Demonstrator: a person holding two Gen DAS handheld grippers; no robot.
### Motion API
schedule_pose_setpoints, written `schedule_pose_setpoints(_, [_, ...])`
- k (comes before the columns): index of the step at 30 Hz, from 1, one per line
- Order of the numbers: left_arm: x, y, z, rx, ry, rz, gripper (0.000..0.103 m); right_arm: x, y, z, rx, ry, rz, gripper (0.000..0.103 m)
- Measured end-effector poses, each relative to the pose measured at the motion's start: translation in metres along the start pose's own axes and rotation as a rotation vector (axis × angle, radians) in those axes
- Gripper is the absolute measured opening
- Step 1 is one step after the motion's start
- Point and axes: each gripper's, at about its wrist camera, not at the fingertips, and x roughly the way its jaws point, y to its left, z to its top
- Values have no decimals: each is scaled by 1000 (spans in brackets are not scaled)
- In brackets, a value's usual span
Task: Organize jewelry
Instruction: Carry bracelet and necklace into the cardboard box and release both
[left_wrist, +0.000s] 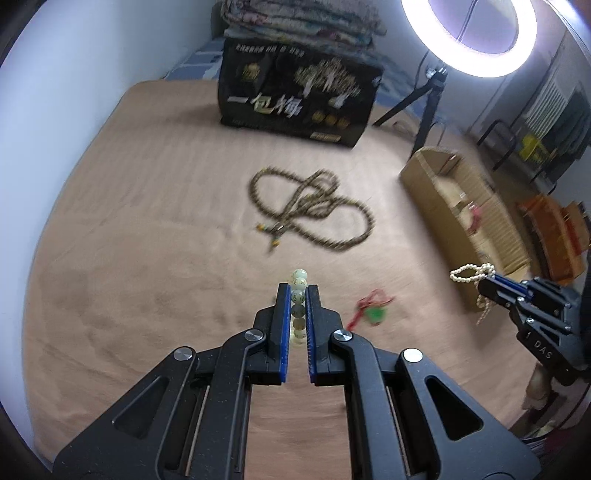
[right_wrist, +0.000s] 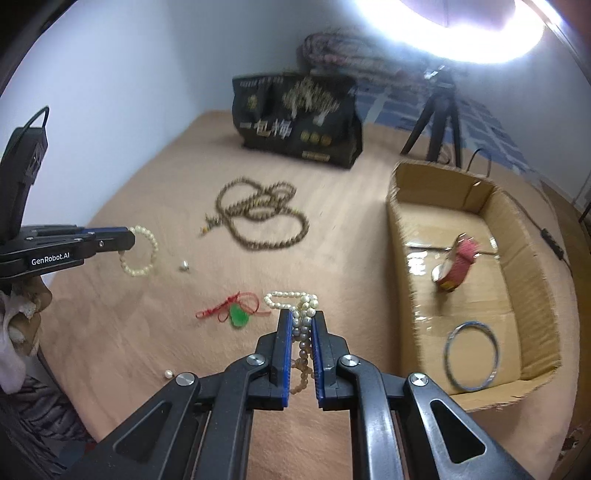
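My left gripper (left_wrist: 298, 291) is shut on a pale green bead bracelet (left_wrist: 298, 280), which also shows in the right wrist view (right_wrist: 142, 254) hanging above the tan cloth. My right gripper (right_wrist: 303, 317) is shut on a white pearl necklace (right_wrist: 295, 301), seen from the left wrist view (left_wrist: 471, 273) beside the cardboard box (left_wrist: 443, 184). A long brown bead necklace (right_wrist: 258, 214) lies mid-cloth. A green pendant on red cord (right_wrist: 236, 314) lies just left of my right gripper. The open box (right_wrist: 406, 258) holds a red pouch (right_wrist: 458, 266) and a silver bangle (right_wrist: 472, 358).
A black printed bag (right_wrist: 295, 122) stands at the back. A ring light (left_wrist: 469, 33) on a tripod (right_wrist: 439, 122) stands behind the box. Two small loose pearls (right_wrist: 184, 265) (right_wrist: 168, 374) lie on the cloth. A white wall runs along the left.
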Motion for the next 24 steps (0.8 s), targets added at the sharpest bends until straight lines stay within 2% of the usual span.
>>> schedule_pose_setpoints(6, [-12,-28,11,22,-41,-52,5,-33,-26,2,49,-65,-25,8])
schedule_pose_setpoints(12, [-9,-57,21,59,-45,-88,5,-60,-62,-3,111,-103,-77,8])
schedule_pose_setpoints(24, [9,-125,56,116,-74,-167,5,-76,-124,-17,209,-115,-153,8])
